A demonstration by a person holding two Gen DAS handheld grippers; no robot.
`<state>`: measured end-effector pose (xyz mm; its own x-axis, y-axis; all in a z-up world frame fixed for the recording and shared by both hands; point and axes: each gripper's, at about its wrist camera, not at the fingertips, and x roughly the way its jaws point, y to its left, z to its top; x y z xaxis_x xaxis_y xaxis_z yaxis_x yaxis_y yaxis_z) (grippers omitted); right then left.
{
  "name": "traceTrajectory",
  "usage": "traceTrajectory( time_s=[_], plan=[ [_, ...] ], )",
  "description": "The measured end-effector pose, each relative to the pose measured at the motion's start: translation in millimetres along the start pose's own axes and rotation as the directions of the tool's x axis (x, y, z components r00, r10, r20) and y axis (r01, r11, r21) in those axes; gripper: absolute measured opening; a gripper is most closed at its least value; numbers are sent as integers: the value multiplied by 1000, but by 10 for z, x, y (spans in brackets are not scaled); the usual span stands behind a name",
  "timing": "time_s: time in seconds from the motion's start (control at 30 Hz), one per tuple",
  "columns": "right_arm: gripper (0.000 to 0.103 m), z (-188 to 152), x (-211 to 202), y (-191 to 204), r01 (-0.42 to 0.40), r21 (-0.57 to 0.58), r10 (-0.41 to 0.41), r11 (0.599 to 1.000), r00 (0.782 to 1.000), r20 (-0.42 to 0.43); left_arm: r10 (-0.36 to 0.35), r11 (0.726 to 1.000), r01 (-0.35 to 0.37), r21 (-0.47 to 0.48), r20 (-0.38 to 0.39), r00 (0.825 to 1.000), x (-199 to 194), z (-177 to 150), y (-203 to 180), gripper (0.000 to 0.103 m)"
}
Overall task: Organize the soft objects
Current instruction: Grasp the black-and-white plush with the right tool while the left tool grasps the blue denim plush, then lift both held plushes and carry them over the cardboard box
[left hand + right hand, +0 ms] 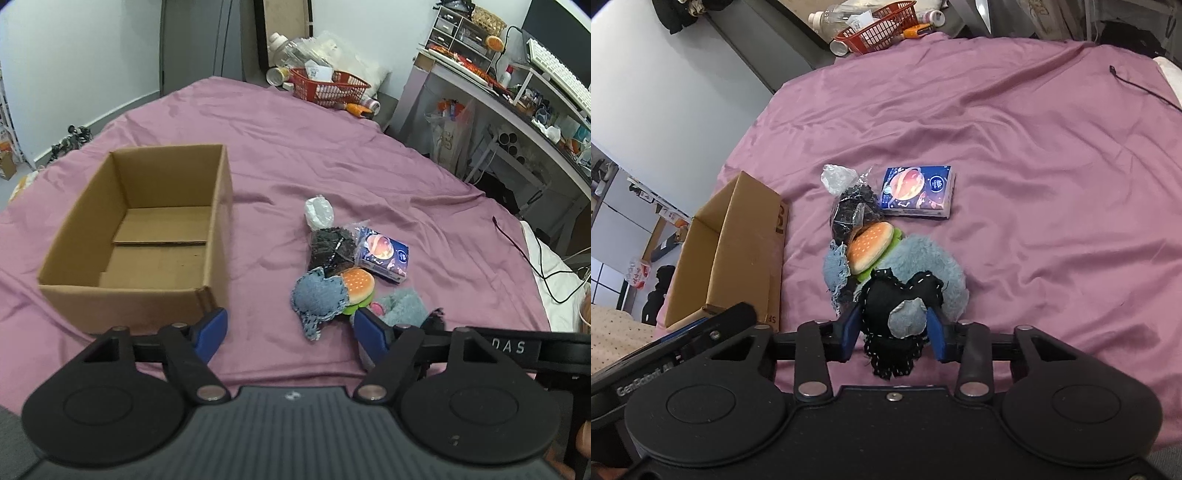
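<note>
A pile of soft objects lies on the purple bedsheet [332, 147]: a denim plush [319, 297], a burger plush [357, 285], a fluffy blue-grey plush [402, 304], a black item in clear plastic [332, 247] and a tissue pack [384, 256]. An open cardboard box [147, 236] stands left of them. My left gripper [291, 326] is open above the sheet, just in front of the pile. My right gripper [894, 326] is closed on a black stitched plush [895, 314] with a grey patch, above the fluffy plush [934, 273].
A red basket [328, 86] with bottles sits at the bed's far edge. A cluttered desk [517, 92] stands to the right. A black cable [539, 258] lies at the bed's right side.
</note>
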<state>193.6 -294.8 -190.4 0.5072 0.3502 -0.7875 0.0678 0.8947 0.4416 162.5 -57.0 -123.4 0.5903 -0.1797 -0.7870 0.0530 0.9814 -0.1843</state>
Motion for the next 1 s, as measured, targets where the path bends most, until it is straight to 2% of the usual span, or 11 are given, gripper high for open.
traceTrajectory(
  time_s=[0.3,0.5,0.73,0.83,0.9,1.0],
  plan=[
    [29,70,62,-104,-24,47,22,999,999,28,-36,999,37,21,-63,997,468,72,-165,63],
    [26,121,77,-220,-23,106,16,994,998,68,-42,999,45,23,-101,994,749,93,-222,63],
    [26,151,85,-252,-43,119,34,992,996,81,-36,999,38,12,-140,989,995,71,-242,63],
    [25,147,71,-247,-50,115,41,992,996,85,-23,1000,25,7,-150,988,1085,74,-246,52],
    [25,146,52,-254,-57,118,46,991,995,91,-11,1000,9,-11,-171,985,1146,82,-219,40],
    [25,146,19,-249,-70,114,58,991,993,105,-8,1000,3,-29,-178,984,1141,88,-199,26]
  ],
)
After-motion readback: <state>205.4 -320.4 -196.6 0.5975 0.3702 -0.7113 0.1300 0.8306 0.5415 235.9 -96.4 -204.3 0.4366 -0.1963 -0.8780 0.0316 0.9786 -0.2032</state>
